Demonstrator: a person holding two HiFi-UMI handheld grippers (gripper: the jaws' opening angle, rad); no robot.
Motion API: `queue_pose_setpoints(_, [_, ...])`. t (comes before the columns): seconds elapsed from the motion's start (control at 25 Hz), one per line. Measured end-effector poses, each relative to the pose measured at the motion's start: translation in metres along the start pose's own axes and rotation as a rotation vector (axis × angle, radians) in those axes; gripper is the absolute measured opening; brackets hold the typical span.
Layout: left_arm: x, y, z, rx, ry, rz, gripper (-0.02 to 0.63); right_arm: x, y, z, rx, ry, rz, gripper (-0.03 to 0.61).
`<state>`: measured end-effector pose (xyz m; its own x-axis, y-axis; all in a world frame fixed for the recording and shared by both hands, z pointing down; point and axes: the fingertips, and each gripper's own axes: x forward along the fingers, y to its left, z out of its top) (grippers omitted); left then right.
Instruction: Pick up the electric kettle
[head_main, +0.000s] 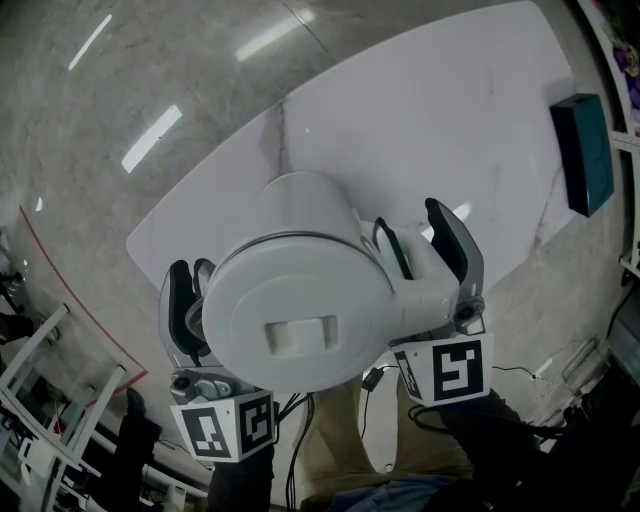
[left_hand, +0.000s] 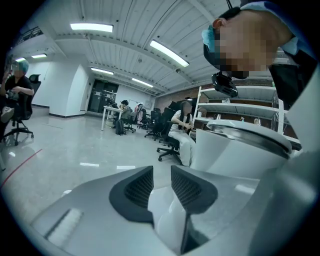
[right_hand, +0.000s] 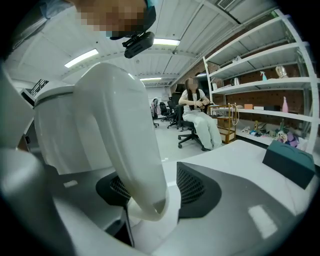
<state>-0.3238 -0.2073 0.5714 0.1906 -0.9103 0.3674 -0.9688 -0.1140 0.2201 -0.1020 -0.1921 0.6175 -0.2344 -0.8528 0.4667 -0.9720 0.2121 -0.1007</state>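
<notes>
Electric kettle (head_main: 300, 290), white, lid toward head camera, between both grippers over near edge of worktop (head_main: 450, 110); base hidden by its own body, so standing or lifted: cannot tell. Right gripper (head_main: 412, 218) jaws spread, handle (right_hand: 125, 150) between them, one pad clear of it. Left gripper (head_main: 190, 270) jaws slightly parted, nothing between, beside kettle wall. Marker cubes (head_main: 228, 425) show square codes only. Teal box (head_main: 583, 150) at far right worktop edge.

Office w/ glossy floor (left_hand: 75, 150), strip lights (left_hand: 169, 53), white shelving (right_hand: 260, 75), chairs (left_hand: 165, 145)
</notes>
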Motion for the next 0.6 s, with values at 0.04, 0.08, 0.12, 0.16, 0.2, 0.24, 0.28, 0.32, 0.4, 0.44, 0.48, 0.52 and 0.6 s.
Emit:
queue_pose_setpoints(0.04, [0.003, 0.0, 0.001, 0.003, -0.004, -0.002, 0.118, 0.002, 0.0, 0.001, -0.006, -0.002, 0.004, 0.253])
queue_pose_setpoints(0.08, [0.005, 0.001, 0.002, 0.005, -0.007, -0.004, 0.118, 0.004, 0.0, 0.001, -0.011, -0.003, 0.009, 0.25])
queue_pose_setpoints(0.12, [0.007, 0.001, 0.002, 0.006, -0.008, -0.005, 0.118, 0.006, 0.0, 0.002, -0.015, -0.003, 0.015, 0.245])
queue_pose_setpoints(0.16, [0.009, 0.002, 0.002, 0.007, -0.007, -0.007, 0.118, 0.007, 0.0, 0.002, -0.019, -0.004, 0.021, 0.238])
queue_pose_setpoints(0.2, [0.01, 0.003, 0.002, 0.007, -0.007, -0.01, 0.118, 0.008, 0.001, 0.003, -0.024, -0.006, 0.028, 0.235])
queue_pose_setpoints(0.24, [0.011, 0.004, 0.002, 0.007, -0.009, -0.015, 0.116, 0.01, 0.002, 0.003, -0.029, -0.009, 0.037, 0.227])
queue_pose_setpoints(0.28, [0.012, 0.003, 0.003, 0.006, -0.017, -0.019, 0.11, 0.011, 0.003, 0.004, -0.035, -0.013, 0.048, 0.219])
queue_pose_setpoints(0.32, [0.013, 0.002, 0.005, 0.007, -0.029, -0.024, 0.098, 0.012, 0.004, 0.005, -0.042, -0.019, 0.059, 0.202])
queue_pose_setpoints(0.4, [0.016, -0.002, 0.007, 0.014, -0.044, -0.036, 0.048, 0.014, 0.007, 0.008, -0.046, -0.038, 0.066, 0.158])
queue_pose_setpoints(0.44, [0.016, -0.003, 0.008, 0.02, -0.044, -0.04, 0.009, 0.016, 0.008, 0.01, -0.043, -0.044, 0.058, 0.137])
queue_pose_setpoints(0.48, [0.016, -0.004, 0.008, 0.026, -0.043, -0.043, 0.005, 0.017, 0.008, 0.012, -0.046, -0.047, 0.049, 0.133])
queue_pose_setpoints(0.52, [0.016, -0.004, 0.008, 0.033, -0.042, -0.046, 0.005, 0.018, 0.008, 0.012, -0.052, -0.046, 0.043, 0.117])
queue_pose_setpoints(0.6, [0.016, -0.004, 0.009, 0.045, -0.044, -0.052, 0.003, 0.018, 0.009, 0.011, -0.059, -0.041, 0.042, 0.115])
